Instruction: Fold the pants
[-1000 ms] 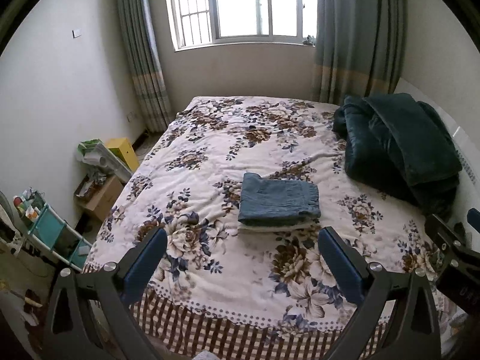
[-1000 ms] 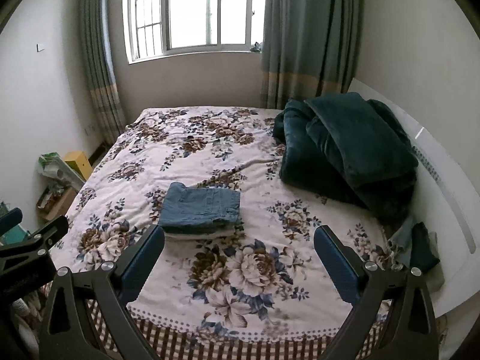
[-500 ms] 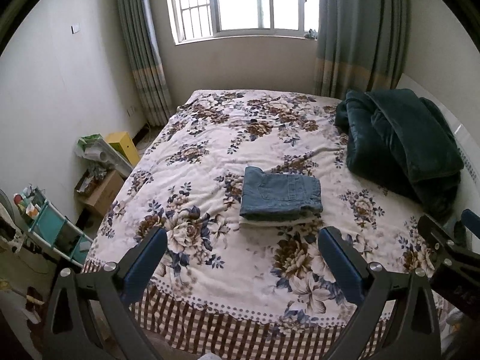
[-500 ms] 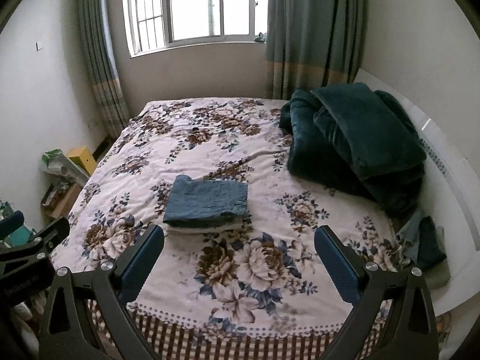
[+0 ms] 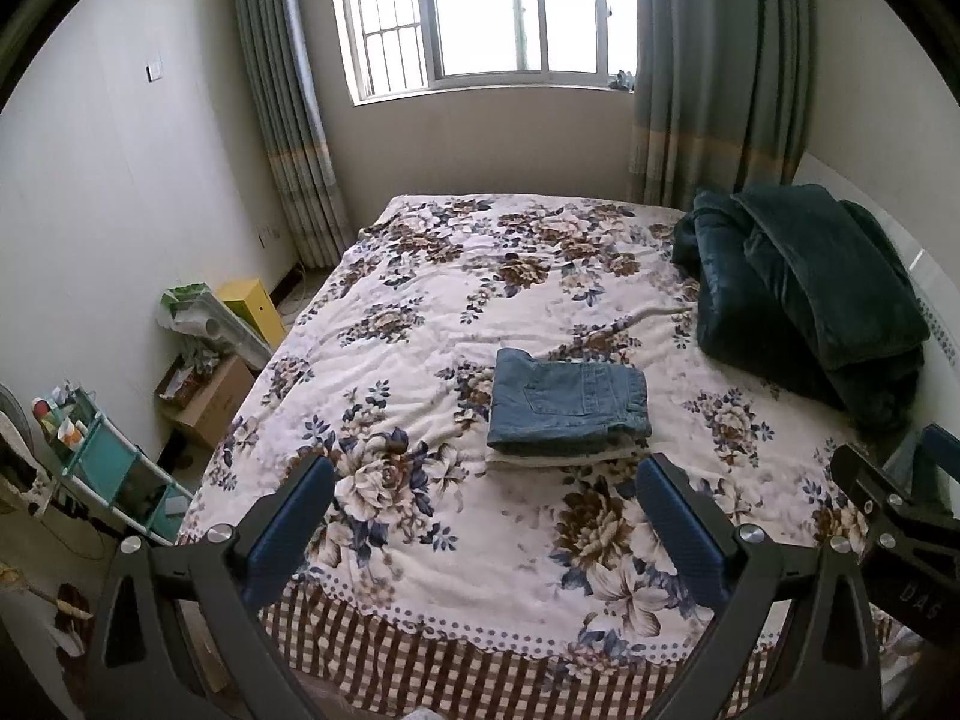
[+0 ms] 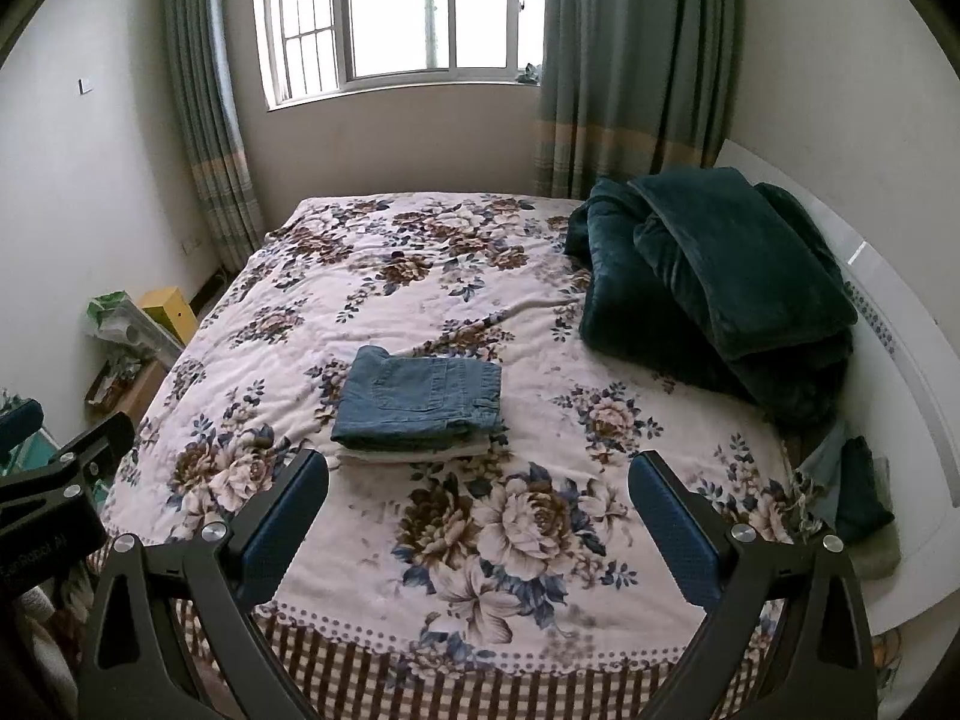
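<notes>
The folded blue jeans (image 5: 567, 405) lie as a compact rectangle on the floral bed cover (image 5: 420, 312), roughly midway between the foot edge and the middle of the bed, resting on what looks like a folded pale garment (image 5: 558, 459) whose edge shows beneath them. Their long axis runs across the bed, parallel to the checked foot edge, with the waistband and back pocket toward the side where the dark green blanket (image 5: 804, 294) is heaped by the headboard edge. The left gripper (image 5: 486, 522) hovers off the foot edge with its fingers (image 5: 291, 531) spread wide and nothing between them; the jeans sit ahead of it and slightly toward its right finger. The right gripper (image 6: 480, 516) is likewise spread and empty, and in its view the jeans (image 6: 420, 399) lie ahead and toward its left finger (image 6: 285, 519). So the stack lies between the two grippers, somewhat nearer the left one's centre line, and both are well apart from it. Judging by the neat rectangle, the folding looks finished; any further move would be a forward reach over the foot edge.
</notes>
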A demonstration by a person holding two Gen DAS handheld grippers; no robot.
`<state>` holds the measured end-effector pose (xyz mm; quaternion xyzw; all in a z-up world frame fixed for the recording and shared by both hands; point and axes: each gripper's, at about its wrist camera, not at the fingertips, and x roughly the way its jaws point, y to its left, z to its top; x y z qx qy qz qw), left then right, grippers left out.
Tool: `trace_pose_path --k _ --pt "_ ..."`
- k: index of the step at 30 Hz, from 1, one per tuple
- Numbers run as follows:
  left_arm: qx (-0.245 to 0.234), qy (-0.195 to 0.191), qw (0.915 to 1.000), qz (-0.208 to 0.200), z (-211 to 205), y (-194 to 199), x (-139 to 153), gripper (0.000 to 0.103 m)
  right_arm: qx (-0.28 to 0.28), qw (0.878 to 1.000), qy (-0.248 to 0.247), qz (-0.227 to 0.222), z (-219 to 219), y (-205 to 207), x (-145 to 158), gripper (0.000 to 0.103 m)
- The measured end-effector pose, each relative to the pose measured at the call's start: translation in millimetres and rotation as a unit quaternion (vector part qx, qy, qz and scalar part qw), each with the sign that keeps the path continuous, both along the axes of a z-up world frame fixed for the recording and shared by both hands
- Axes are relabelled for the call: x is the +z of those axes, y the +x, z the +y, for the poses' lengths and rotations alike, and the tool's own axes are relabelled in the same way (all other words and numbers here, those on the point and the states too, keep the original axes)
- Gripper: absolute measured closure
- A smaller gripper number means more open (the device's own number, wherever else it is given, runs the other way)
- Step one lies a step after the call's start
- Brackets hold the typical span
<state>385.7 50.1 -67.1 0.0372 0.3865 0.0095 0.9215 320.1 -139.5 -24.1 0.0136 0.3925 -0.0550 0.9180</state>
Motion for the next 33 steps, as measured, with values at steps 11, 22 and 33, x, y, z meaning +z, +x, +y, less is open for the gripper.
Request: trace_pose_path --k 11,22,33 --pt "0.002 0.000 1.0000 -0.002 1.7 -0.5 2.0 0.000 0.001 1.000 0.002 0.001 0.0 0.8 0.6 0.001" --pt "0.001 0.002 1.0000 -0.008 3.4 -1.0 4.9 0.000 0.006 1.000 0.007 -0.001 4.2 8.6 2.7 0.000" --pt "0.003 0.004 0.9999 -0.009 4.9 -1.6 5.7 0.000 0.007 1.000 0.007 -0.002 5.6 8.9 4.1 0.000"
